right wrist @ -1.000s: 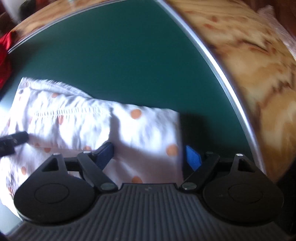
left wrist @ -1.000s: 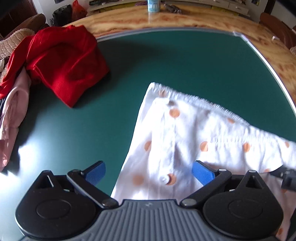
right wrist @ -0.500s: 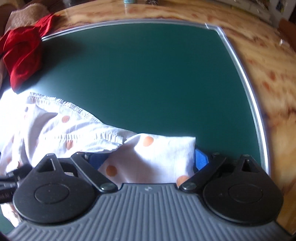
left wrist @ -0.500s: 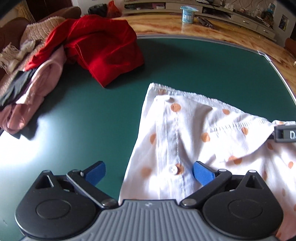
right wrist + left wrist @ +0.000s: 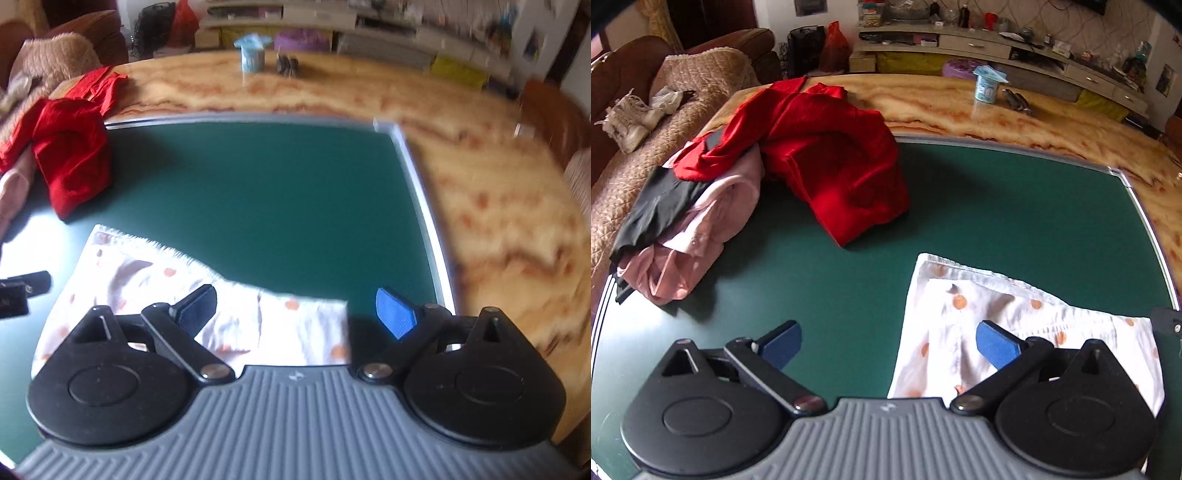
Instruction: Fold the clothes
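since the earlier frames both grippers have risen off the white garment with orange polka dots (image 5: 1027, 317), and more of the room behind the table shows in both views. the garment lies flat and folded on the green mat (image 5: 997, 206), in the mat's near right part. its long axis runs across the views, roughly parallel to the near edge of the mat; the gathered elastic edge faces the far side, and the button placket sits at the left end.

left gripper (image 5: 888, 343): jaws wide apart, nothing between the blue pads. the right pad hangs over the left end of the garment; the left pad is over bare mat.

right gripper (image 5: 295, 306): jaws wide apart, nothing clamped. the garment's right end lies below the gap, clear of both pads.

a crumpled red garment (image 5: 831, 162) lies on the mat's far left, touching a pink garment (image 5: 701, 236) beside it. a small pale blue cup (image 5: 988, 83) stands on the marbled wooden table (image 5: 1052, 125) beyond the mat.
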The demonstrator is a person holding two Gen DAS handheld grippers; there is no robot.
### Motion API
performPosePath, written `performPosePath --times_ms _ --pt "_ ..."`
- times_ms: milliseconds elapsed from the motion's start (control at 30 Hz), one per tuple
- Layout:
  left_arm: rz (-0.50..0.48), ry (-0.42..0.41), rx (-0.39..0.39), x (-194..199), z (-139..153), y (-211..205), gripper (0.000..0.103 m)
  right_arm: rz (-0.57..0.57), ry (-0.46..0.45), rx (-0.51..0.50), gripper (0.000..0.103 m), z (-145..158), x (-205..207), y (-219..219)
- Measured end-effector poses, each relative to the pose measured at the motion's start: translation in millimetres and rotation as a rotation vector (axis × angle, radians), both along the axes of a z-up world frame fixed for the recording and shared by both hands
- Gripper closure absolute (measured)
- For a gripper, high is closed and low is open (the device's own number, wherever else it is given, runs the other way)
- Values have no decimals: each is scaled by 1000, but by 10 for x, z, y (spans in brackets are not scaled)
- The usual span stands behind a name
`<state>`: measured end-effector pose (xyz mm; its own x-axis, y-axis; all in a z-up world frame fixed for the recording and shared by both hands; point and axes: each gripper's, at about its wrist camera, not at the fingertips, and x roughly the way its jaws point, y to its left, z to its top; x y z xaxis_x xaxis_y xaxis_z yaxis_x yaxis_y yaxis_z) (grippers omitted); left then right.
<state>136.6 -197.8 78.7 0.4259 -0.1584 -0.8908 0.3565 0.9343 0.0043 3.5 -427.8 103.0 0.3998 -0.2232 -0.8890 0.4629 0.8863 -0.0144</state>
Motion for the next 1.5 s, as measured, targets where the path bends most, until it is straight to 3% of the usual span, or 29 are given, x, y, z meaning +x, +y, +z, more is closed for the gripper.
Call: performPosePath --times_ms 200,367,1500 --pt "-70 40 28 27 -131 -262 0 -73 52 56 3 -213 39 0" --pt "-94 55 40 33 -188 -364 0 -72 58 103 3 -331 136 116" --pt "-64 78 17 -17 -152 -188 0 -38 60 72 3 -374 222 313"
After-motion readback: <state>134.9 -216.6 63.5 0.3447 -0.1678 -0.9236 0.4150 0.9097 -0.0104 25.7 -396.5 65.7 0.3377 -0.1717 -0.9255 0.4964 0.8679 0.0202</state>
